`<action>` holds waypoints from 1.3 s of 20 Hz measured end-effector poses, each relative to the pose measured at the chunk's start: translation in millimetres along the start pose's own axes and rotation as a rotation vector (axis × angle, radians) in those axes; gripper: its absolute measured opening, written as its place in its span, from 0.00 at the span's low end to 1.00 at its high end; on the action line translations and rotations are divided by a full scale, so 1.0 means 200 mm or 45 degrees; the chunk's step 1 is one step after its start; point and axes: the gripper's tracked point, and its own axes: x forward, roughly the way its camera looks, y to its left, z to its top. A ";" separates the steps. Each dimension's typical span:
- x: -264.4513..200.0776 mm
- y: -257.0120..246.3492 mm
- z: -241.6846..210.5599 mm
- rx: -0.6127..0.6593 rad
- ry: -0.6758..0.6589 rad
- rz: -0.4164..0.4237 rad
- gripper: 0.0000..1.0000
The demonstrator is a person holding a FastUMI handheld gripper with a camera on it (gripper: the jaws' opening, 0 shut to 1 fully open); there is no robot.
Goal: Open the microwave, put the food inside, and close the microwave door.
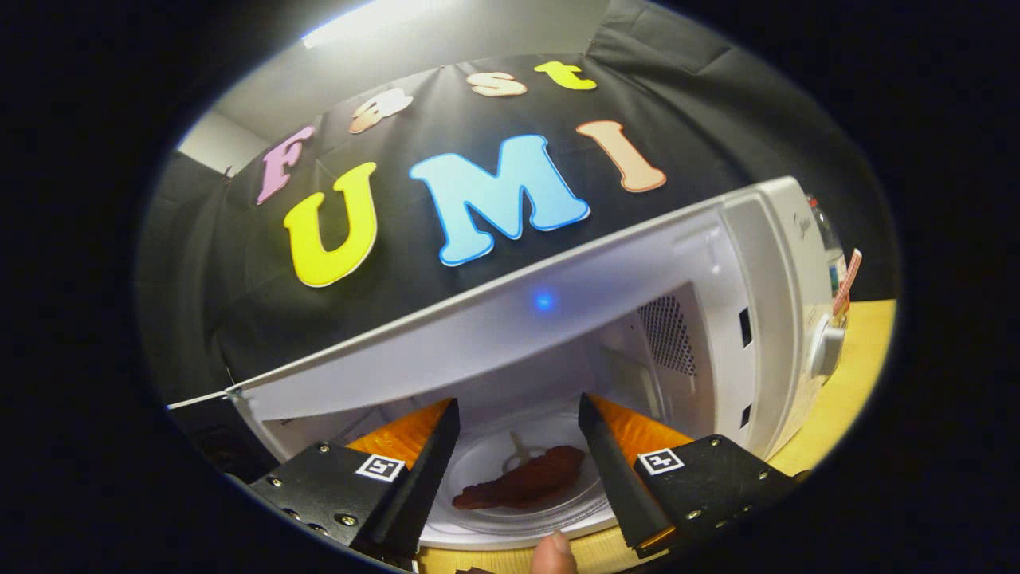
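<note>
So here's where I'm at: the microwave (765,263) is standing open on the wooden worktop (845,399), and the food (522,482) is already lying inside on the glass turntable (486,454), just ahead of my tool (518,422). The tool's fingers are spread apart with nothing between them, and the food shows in the gap beyond the tips.

The food is a flat, longish, dark reddish-brown piece, kind of like a strip of cooked meat or a fake version of it, hard to say which. It looks light and probably a bit floppy, with a slightly shiny surface, so I'd guess it could slide on the glass. If I had to move it again, I'd pinch it across the narrow middle, not at an end, so it doesn't droop or swing.

Inside, the cavity is white, with a perforated vent patch (668,335) on the right wall. Outside, on the right front, there's a round knob (829,351). A fingertip (555,554) pokes in at the bottom between the fingers.

What's left, as I read it, is the door. I can't really make out the door panel itself from here, so I can't say where I'd push it.
</note>
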 end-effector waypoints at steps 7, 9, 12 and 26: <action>-0.61 0.18 0.22 -0.081 0.084 0.311 0.91; -0.83 0.28 0.29 -0.098 0.069 0.444 0.91; -1.19 0.47 0.37 -0.110 0.062 0.675 0.91; -1.96 0.98 -0.05 -0.495 0.229 1.132 0.51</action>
